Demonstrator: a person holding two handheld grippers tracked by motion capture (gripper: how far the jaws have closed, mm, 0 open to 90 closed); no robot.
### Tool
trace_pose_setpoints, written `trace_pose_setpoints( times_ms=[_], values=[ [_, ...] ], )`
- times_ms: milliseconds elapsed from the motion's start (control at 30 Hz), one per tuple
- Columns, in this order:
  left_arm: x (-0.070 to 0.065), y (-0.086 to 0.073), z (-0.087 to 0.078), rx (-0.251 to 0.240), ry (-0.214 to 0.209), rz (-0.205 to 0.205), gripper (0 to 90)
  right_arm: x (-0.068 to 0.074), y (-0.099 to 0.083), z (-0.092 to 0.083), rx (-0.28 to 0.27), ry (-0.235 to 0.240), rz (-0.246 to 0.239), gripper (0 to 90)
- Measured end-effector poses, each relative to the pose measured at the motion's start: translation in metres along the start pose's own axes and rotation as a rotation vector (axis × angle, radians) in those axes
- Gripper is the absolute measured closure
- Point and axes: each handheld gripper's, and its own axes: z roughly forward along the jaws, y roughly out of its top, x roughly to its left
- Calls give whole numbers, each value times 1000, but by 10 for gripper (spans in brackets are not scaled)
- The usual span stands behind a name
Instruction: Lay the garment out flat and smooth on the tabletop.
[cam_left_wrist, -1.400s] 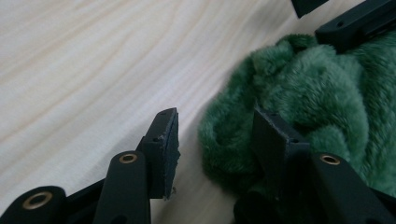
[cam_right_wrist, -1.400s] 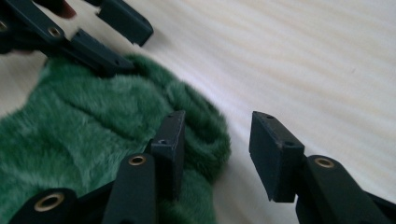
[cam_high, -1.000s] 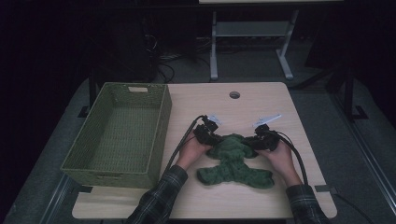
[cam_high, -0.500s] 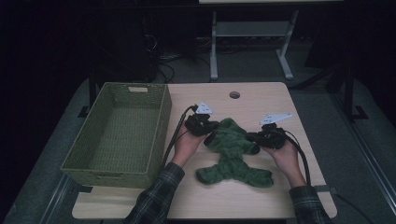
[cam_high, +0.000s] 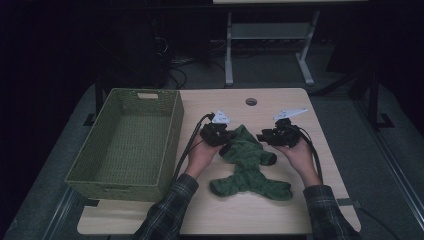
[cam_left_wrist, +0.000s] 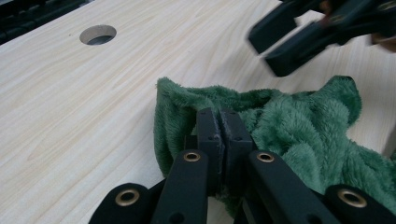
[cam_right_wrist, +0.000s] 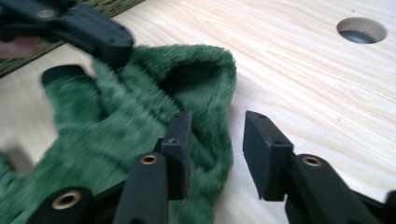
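A fuzzy dark green cloth (cam_high: 248, 165) lies crumpled on the wooden table (cam_high: 280, 215). My left gripper (cam_high: 226, 146) is shut on its upper left edge; in the left gripper view the jaws (cam_left_wrist: 223, 116) pinch a fold of the green cloth (cam_left_wrist: 299, 130). My right gripper (cam_high: 262, 137) hovers at the cloth's upper right. Its jaws have just been opening: in the right gripper view they (cam_right_wrist: 217, 126) stand apart, the cloth (cam_right_wrist: 121, 121) brushes the left jaw, and neither pad presses on it. The left gripper (cam_right_wrist: 112, 44) shows beyond, and the right gripper (cam_left_wrist: 280, 46) in the left gripper view.
A green woven basket (cam_high: 172, 135) stands at the table's left, close to the left hand. A round hole (cam_high: 251, 101) sits in the tabletop near the far edge. Cables trail from both grippers toward the person. A metal stand (cam_high: 265, 40) is on the floor behind.
Both hands have risen a little and moved farther from the person. The right gripper's jaws have parted off the cloth. The left gripper keeps its hold.
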Motion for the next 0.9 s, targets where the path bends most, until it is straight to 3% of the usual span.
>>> trace_pose_setpoints(
  times_ms=[100,133,267,333,467,667,800,900],
  values=[
    [1,-1,1,-3,-3,0,882,-4,0,12,1,12,6,608],
    [1,-1,1,-3,-3,-1,882,-6,0,19,31,28,35,589],
    [1,-1,1,-5,-4,0,882,-8,-6,44,81,44,47,604],
    [1,-1,0,-4,-3,-1,881,-8,-10,51,109,43,46,797],
    [3,-1,-2,7,9,3,881,-6,-9,48,106,12,26,858],
    [11,-4,-7,9,60,-15,877,-11,8,3,-45,-96,-4,875],
    [19,-10,-3,28,80,-47,873,-14,6,1,-58,-90,0,875],
    [21,-12,1,47,94,-40,873,-14,4,6,-47,-89,-8,875]
  ],
)
